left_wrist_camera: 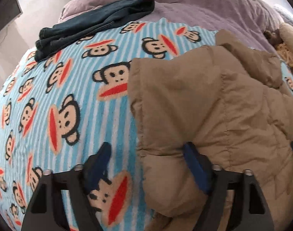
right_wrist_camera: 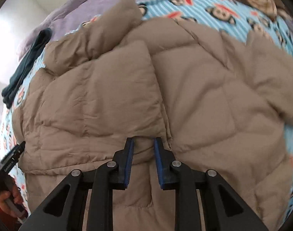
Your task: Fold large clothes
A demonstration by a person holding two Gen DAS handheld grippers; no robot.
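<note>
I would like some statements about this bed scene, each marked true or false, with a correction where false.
1. The tan puffer jacket lies on a striped monkey-print blanket. True.
2. The left gripper is shut tight on the jacket. False: its jaws stand wide open, and only one finger is against the jacket's edge.
3. A dark blue garment lies beyond the jacket, apart from it. True.
4. The right gripper hangs over bare blanket. False: it is over the jacket, with a fold between its narrow jaws.
5. The quilt is green. False: it is lilac.
</note>
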